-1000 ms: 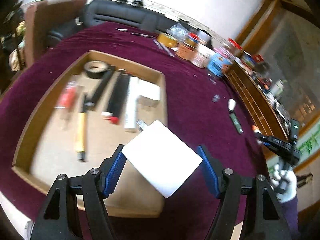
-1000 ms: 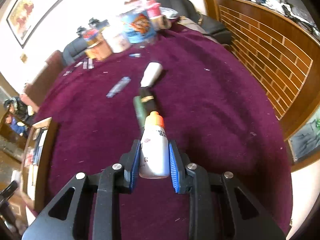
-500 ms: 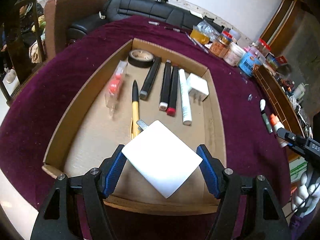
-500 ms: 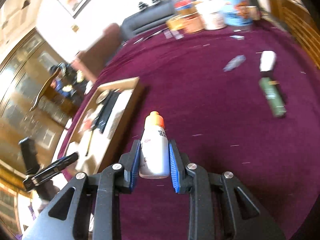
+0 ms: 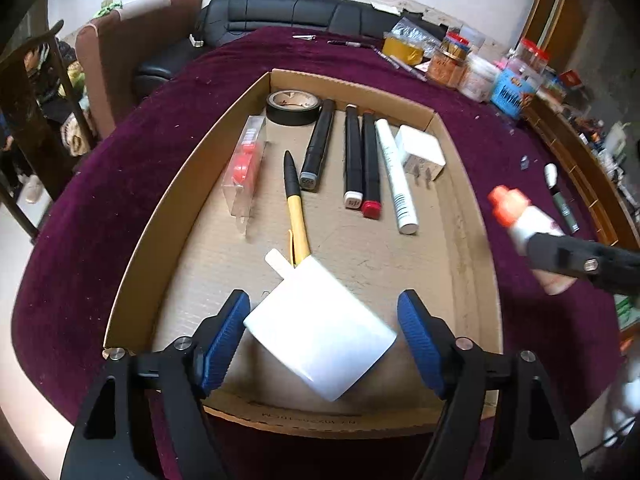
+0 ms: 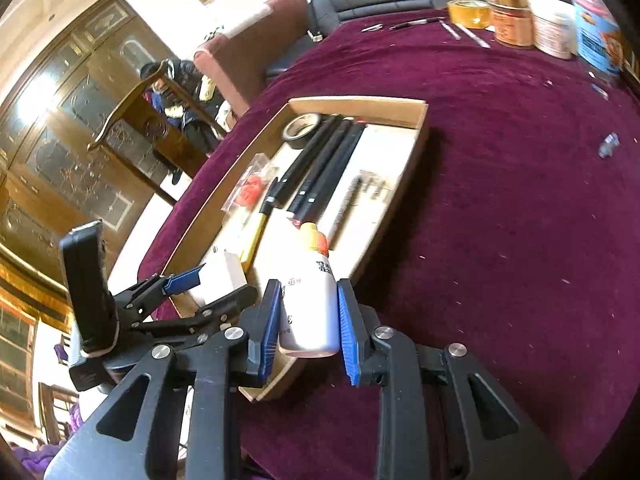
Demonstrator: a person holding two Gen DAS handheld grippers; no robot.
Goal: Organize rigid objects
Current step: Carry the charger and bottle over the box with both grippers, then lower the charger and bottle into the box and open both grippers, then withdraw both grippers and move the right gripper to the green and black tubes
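A shallow cardboard tray lies on the purple cloth and holds a black tape roll, dark markers, a yellow pen, a white tube and a white charger. My left gripper hangs over the tray's near end. Its jaws are opening around a white plug block, and a thin gap shows at the right pad. My right gripper is shut on a white bottle with an orange cap, just above the tray's right wall. That bottle also shows blurred in the left wrist view.
Jars and tubs stand along the table's far right. A green and white stick and a small blue scrap lie on the cloth right of the tray. A black sofa and a brown chair stand behind the table.
My left gripper sank toward the tray and its pads parted slightly around the white block. My right gripper swung left across the cloth to the tray's side, carrying the bottle.
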